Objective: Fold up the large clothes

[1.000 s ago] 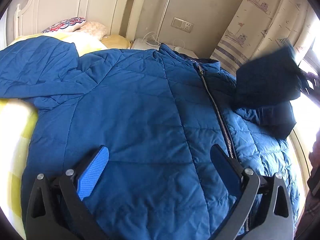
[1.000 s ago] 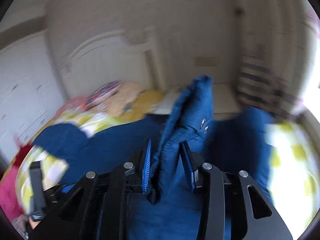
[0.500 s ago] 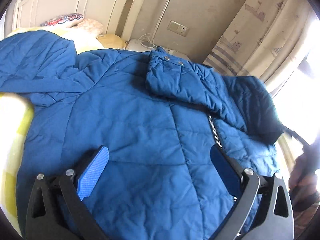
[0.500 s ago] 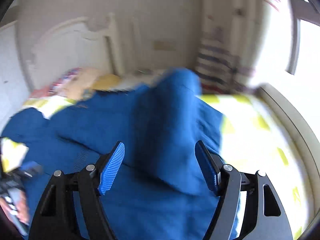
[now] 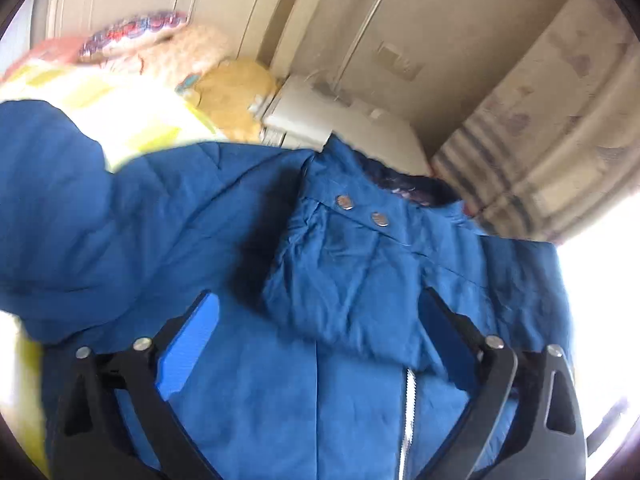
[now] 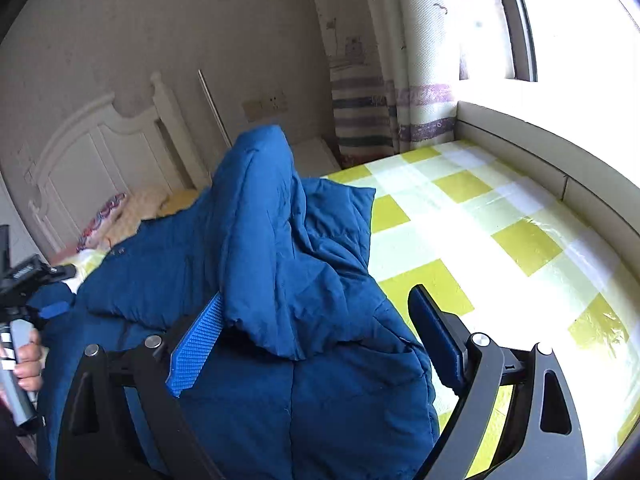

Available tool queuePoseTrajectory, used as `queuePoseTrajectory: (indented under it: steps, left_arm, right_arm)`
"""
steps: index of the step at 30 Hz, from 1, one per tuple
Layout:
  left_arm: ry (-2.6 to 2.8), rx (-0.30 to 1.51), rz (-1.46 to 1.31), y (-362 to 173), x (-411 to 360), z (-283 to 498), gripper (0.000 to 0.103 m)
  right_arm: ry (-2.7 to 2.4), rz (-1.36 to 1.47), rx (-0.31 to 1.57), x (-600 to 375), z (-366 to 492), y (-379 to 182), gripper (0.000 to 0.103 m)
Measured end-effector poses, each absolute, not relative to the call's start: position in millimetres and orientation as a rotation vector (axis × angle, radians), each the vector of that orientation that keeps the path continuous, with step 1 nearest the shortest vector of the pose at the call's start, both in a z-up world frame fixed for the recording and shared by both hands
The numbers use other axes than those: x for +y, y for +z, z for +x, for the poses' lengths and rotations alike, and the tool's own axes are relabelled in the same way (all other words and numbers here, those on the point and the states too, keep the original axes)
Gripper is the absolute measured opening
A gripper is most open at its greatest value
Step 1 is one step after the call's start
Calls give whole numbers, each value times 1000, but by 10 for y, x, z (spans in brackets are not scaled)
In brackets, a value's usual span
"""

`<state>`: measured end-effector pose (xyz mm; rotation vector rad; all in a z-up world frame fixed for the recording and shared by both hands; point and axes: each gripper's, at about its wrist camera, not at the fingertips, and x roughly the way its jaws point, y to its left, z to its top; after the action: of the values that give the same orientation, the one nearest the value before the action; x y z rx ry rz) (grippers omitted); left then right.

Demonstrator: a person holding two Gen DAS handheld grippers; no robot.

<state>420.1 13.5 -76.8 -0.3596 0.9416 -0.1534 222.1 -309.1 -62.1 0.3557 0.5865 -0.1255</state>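
No text, label or number was readable; markings on the left gripper (image 6: 24, 276) were too blurred.

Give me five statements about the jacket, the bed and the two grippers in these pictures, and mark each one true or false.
1. The blue jacket lies on a bed with a yellow and white checked cover. True.
2. The jacket's zipper shows in the left wrist view. True.
3. The right gripper is clamped shut on the sleeve. False: its jaws are opening, and the folded-over sleeve lies loose between them.
4. The jacket is red. False: it is blue.
5. The left gripper holds a pillow. False: it holds nothing; its jaws are closing above the jacket's front, not pressing on it.
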Motion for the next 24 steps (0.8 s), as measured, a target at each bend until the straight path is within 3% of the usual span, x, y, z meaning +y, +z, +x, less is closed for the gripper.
queuePoseTrajectory:
  steps: [2,3,5,7,15,19,21,22,24]
  left_arm:
    - [-154,1016,-368,-1001,60,4348,72]
    - [-139,957,-320,-984,-6,4319,61]
    - [-130,896,-178,-885,-141,4216,20]
    - [-171,844,-167,-739,-137,4078,15]
    - [-215,625,-205,96,389,3221,13]
    - [-78,702,-127,-135,717,3265,15]
    - [-112,825,-96,-399,790,3371,24]
    - [-104,863,-75,-504,811,3382,38]
    - [-103,836,-41,-559,827,3271,50]
  right_arm:
    - [-124,389,563,-3122,2171,-611,91]
    - [-122,401,561,-3143,2174,-609,91]
    - [-106,434,550,-3192,2174,-610,91]
    - [-95,459,546,-3225,2169,-606,92]
    - [-73,489,526,-3300,2144,-599,93]
    - [-69,485,556,-3291,2165,-633,93]
    - [-93,487,565,-3307,2160,-648,93]
    - [-100,492,564,-3320,2150,-653,93]
    - [-122,503,572,-3353,2147,-677,93]
